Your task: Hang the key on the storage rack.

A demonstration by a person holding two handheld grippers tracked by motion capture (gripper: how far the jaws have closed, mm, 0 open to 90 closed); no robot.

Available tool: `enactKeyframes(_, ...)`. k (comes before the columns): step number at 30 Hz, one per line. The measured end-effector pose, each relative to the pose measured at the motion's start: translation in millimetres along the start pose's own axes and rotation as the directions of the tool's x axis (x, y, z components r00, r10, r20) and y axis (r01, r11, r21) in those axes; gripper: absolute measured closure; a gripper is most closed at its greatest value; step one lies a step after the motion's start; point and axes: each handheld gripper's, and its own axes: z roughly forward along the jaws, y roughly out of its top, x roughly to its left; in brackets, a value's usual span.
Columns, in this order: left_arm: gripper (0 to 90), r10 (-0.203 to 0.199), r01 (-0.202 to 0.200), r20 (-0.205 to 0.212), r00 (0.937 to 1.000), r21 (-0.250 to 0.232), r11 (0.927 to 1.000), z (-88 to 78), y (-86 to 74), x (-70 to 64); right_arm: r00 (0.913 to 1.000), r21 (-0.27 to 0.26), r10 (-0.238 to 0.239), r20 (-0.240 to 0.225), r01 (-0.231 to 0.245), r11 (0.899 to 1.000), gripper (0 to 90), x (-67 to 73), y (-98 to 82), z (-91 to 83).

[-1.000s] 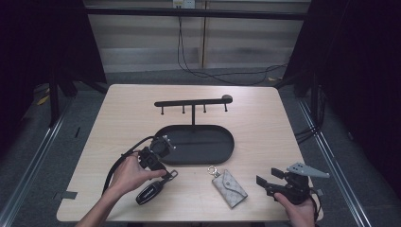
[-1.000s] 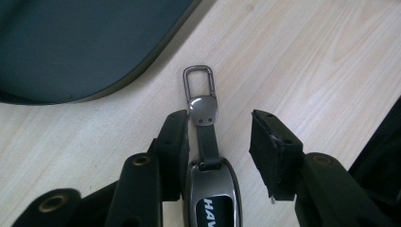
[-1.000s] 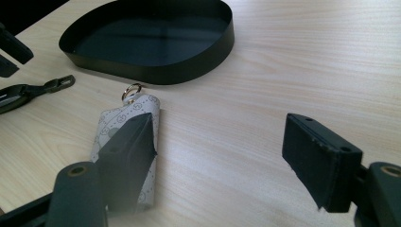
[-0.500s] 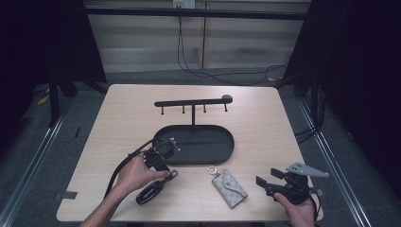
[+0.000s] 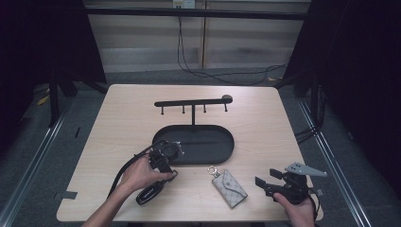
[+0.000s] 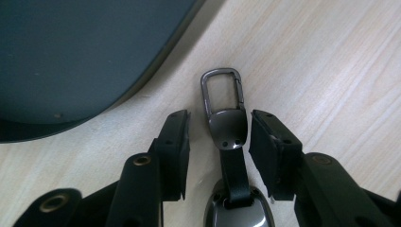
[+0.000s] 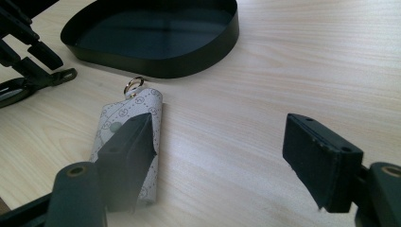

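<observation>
A black key fob (image 5: 150, 192) lies on the table near the front left, its strap ending in a metal snap clasp (image 6: 227, 126). My left gripper (image 5: 165, 171) points down over it. Its jaws have just been closing and stand on either side of the clasp, the pads (image 6: 176, 142) close to the metal with a small gap still showing. A grey patterned key pouch (image 5: 229, 187) with a gold ring (image 7: 134, 85) lies to the right. My right gripper (image 5: 265, 182) rests low at the front right, open, with bare table between its jaws and the pouch (image 7: 124, 124) behind one jaw.
A black oval tray (image 5: 227, 150) sits mid-table, its wall (image 7: 189, 66) just beyond the pouch. Behind it stands a black rack (image 5: 194, 102) with several hooks. The left gripper's cable (image 5: 124, 171) loops off to the left. Dark floor and metal rails surround the table.
My left hand has sunk and shifted toward the table's near edge, onto the key fob's clasp. The right gripper has stayed where it was.
</observation>
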Motion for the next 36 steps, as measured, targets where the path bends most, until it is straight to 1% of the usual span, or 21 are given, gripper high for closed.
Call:
enactKeyframes(3, 56.8, 0.002, -0.001, -0.005, 1.0000, 0.015, 0.9999, 2.6, 0.7, 0.2, 1.0000, 0.000, -0.001, 0.000, 0.001, 1.000, 25.6, 0.2, -0.1, -0.2)
enactKeyframes(4, 57.3, -0.003, 0.003, -0.009, 1.0000, 0.013, 0.9999, 4.1, 0.6, -0.4, 1.0000, -0.001, -0.001, 0.000, 0.001, 1.000, 25.6, 0.2, -0.1, -0.2)
enactKeyframes(5, 57.7, 0.009, -0.009, -0.015, 0.9998, 0.021, 0.9997, 4.4, 1.1, 0.1, 1.0000, 0.001, -0.001, 0.000, 0.001, 1.000, 25.6, 0.1, -0.1, 0.0)
enactKeyframes(6, 58.2, 0.015, -0.015, -0.016, 0.9998, 0.018, 0.9997, 4.4, 1.5, 0.1, 1.0000, 0.002, 0.000, -0.003, 0.000, 1.000, 25.6, 0.0, 0.0, 0.2)
enactKeyframes(7, 59.1, 0.020, -0.020, -0.015, 0.9997, 0.030, 0.9993, 3.9, 2.1, 0.0, 1.0000, 0.003, 0.000, -0.003, 0.000, 1.000, 25.6, 0.2, 0.0, 0.4)
enactKeyframes(8, 59.6, 0.014, -0.013, -0.019, 0.9997, 0.025, 0.9996, 4.6, 2.3, -1.0, 1.0000, 0.004, 0.000, -0.003, 0.000, 1.000, 25.6, 0.4, 0.0, 0.4)
enactKeyframes(11, 61.0, 0.015, -0.014, -0.020, 0.9997, 0.036, 0.9993, 4.4, 3.2, -1.4, 1.0000, 0.005, -0.002, -0.003, 0.002, 1.000, 25.6, 0.3, 0.0, 0.6)
enactKeyframes(12, 63.1, 0.019, -0.017, -0.042, 0.9990, 0.044, 0.9989, 4.5, 4.3, -3.2, 1.0000, 0.005, -0.003, -0.004, 0.003, 1.000, 25.5, 0.3, 0.1, 0.6)
enactKeyframes(13, 64.5, 0.017, -0.015, -0.044, 0.9989, 0.048, 0.9987, 4.6, 4.6, -3.6, 1.0000, 0.005, -0.003, -0.003, 0.003, 1.000, 25.6, 0.3, 0.0, 0.6)
enactKeyframes(14, 65.6, 0.027, -0.025, -0.053, 0.9982, 0.051, 0.9984, 4.7, 4.9, -3.8, 1.0000, 0.005, -0.003, -0.003, 0.003, 1.000, 25.6, 0.3, 0.0, 0.6)
enactKeyframes(16, 66.8, 0.022, -0.019, -0.053, 0.9983, 0.058, 0.9981, 4.6, 5.6, -3.7, 1.0000, 0.006, -0.004, -0.005, 0.004, 1.000, 25.5, 0.3, 0.0, 0.6)
enactKeyframes(18, 67.6, 0.006, -0.003, -0.058, 0.9983, 0.058, 0.9983, 5.0, 6.4, -3.7, 1.0000, 0.008, -0.008, -0.005, 0.008, 1.000, 25.7, 0.3, 0.0, 0.8)
enactKeyframes(22, 69.5, 0.001, 0.003, -0.061, 0.9981, 0.063, 0.9980, 5.2, 7.1, -3.9, 0.9999, 0.009, -0.016, -0.005, 0.016, 1.000, 25.7, 1.0, 0.0, 1.4)
enactKeyframes(25, 70.4, 0.000, 0.004, -0.054, 0.9985, 0.070, 0.9976, 4.8, 7.4, -3.0, 0.9999, 0.010, -0.015, -0.004, 0.015, 1.000, 25.7, 0.9, 0.0, 1.5)
enactKeyframes(31, 70.7, 0.006, -0.006, -0.004, 1.0000, 0.091, 0.9958, 4.1, 7.8, 2.2, 0.9999, 0.012, -0.016, -0.007, 0.016, 1.000, 25.7, 0.6, 0.1, 2.1)
enactKeyframes(32, 70.7, 0.004, -0.004, -0.003, 1.0000, 0.089, 0.9960, 4.1, 7.5, 2.2, 0.9999, 0.013, -0.016, -0.006, 0.016, 1.000, 25.6, 0.5, 0.1, 2.1)
enactKeyframes(34, 70.7, 0.007, -0.008, 0.014, 0.9999, 0.088, 0.9961, 2.0, 6.7, 2.9, 0.9998, 0.012, -0.016, -0.007, 0.016, 1.000, 25.6, 0.4, 0.1, 2.1)
enactKeyframes(36, 70.7, -0.004, 0.003, 0.008, 1.0000, 0.084, 0.9964, -0.7, 5.3, 2.1, 0.9998, 0.012, -0.016, -0.008, 0.016, 1.000, 25.6, 0.4, 0.1, 2.1)
